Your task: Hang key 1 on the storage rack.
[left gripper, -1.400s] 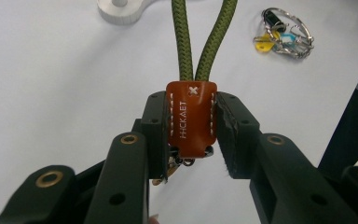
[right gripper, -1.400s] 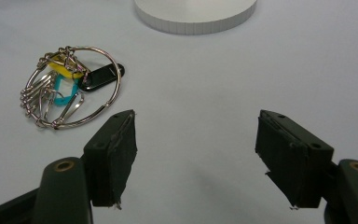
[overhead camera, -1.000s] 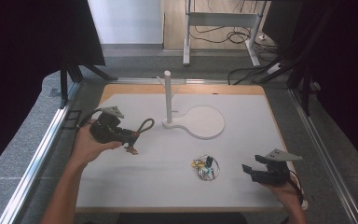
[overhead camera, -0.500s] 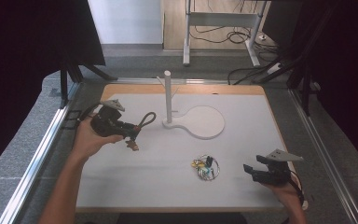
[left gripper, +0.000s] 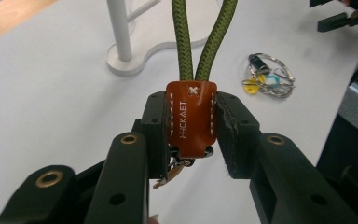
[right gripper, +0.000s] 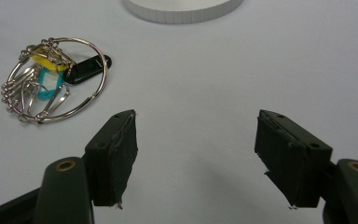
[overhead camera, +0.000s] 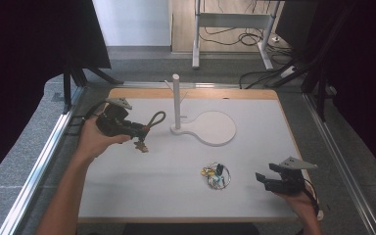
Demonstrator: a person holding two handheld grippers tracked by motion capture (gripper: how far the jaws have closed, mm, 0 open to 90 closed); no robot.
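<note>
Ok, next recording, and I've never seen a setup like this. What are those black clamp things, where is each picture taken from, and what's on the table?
There is no robot here: a person holds a hand-operated gripper in each hand. One picture comes from a fixed camera above the table; the other two come from cameras riding on the grippers, looking along their black fingers.

The left gripper is shut on a key strap: a brown leather tab with a green cord loop rising from it and metal bits hanging beneath. It is lifted off the surface.

The right gripper rests low near the table's front edge, its fingers wide apart with nothing between them.

On the white table stand a white stand, a post on a flat rounded base, and a key ring with yellow, blue and black pieces.
</note>
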